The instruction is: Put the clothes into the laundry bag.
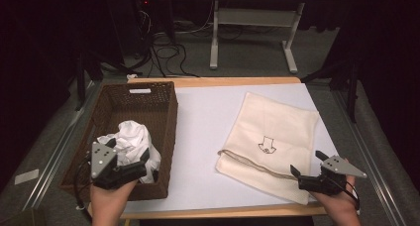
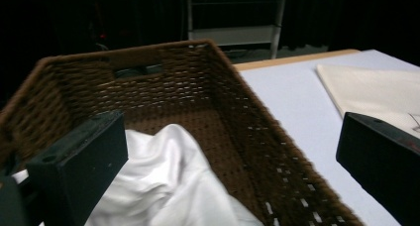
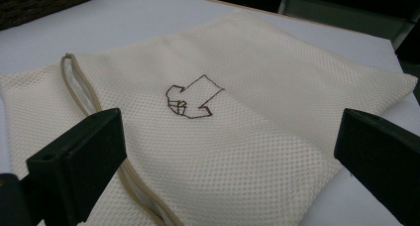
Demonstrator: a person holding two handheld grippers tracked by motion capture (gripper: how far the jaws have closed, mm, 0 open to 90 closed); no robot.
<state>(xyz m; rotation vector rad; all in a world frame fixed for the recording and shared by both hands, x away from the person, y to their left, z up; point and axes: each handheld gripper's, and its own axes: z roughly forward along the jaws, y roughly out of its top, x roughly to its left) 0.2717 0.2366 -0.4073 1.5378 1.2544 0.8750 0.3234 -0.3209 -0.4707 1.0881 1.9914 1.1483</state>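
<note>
— What's the room like?

— Dark all round, with cables on the floor and a white desk frame (image 1: 252, 32) at the back. In front is a table (image 1: 208, 137) with a pale blue-white top and a wooden edge.

— What's on it?

— A brown wicker basket (image 1: 166, 122) at the left, and a cream mesh bag (image 1: 277, 132) lying flat at the right, well apart from the basket. The bag has a small dark drawing (image 1: 266, 145) near its middle and a tan cord (image 1: 247, 161) running along its near, open end.

— And in the basket?

— A crumpled white cloth (image 1: 131, 141), bunched in the near half. The far half shows bare weave.

— Where is the left gripper (image 1: 130, 161)?

— Over the near end of the basket, just above the cloth. Its jaws stand wide apart; in the left gripper view the cloth (image 2: 168, 186) lies between and below them, and I can't tell whether they touch it.

— The right gripper (image 1: 306, 164)?

— At the near right corner of the bag, just over its edge. Jaws wide too, holding nothing. In the right gripper view the mesh (image 3: 247, 151) spreads between them, the cord (image 3: 81, 89) passing by the left-hand jaw.
</note>
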